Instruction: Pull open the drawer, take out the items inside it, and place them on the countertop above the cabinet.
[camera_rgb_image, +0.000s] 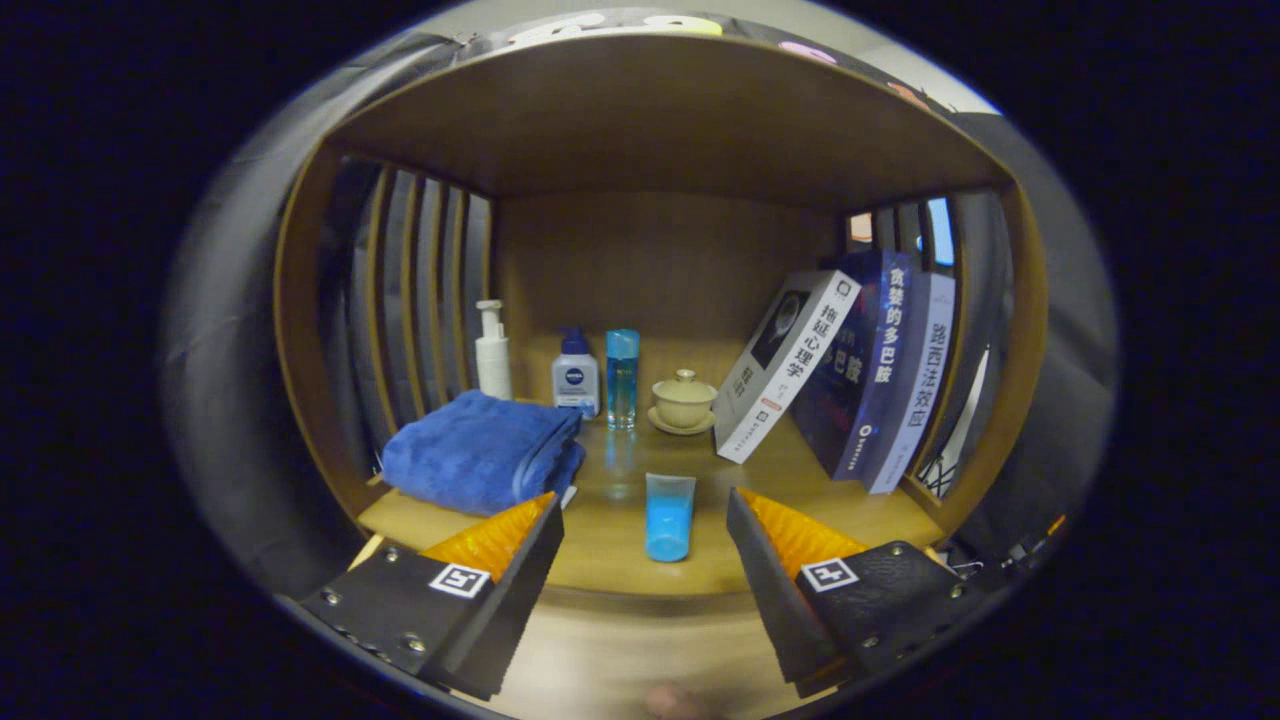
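Blue is what draws my eye: a small blue tube (669, 516) lying flat on the wooden countertop (620, 560), cap end toward the front edge, right between my fingers and just ahead of them. My gripper (645, 530) is spread wide with nothing in it, the tube sitting free in the gap and touching neither finger. I judge the tube is one of the drawer's items already set down, laid on its side because it would not stand steadily on its cap.

Left of it a folded blue towel (483, 450) rests near the front corner, close to my left finger. Along the back wall stand a white pump bottle (491, 352), a squat lotion bottle with a blue cap (575, 375), a tall clear blue bottle (621, 378) and a lidded tea bowl on a saucer (684, 401), lined up out of the way. To the right three books (850, 370) lean against the slatted side.

I cannot see the drawer from here, so I cannot tell whether anything remains inside it.
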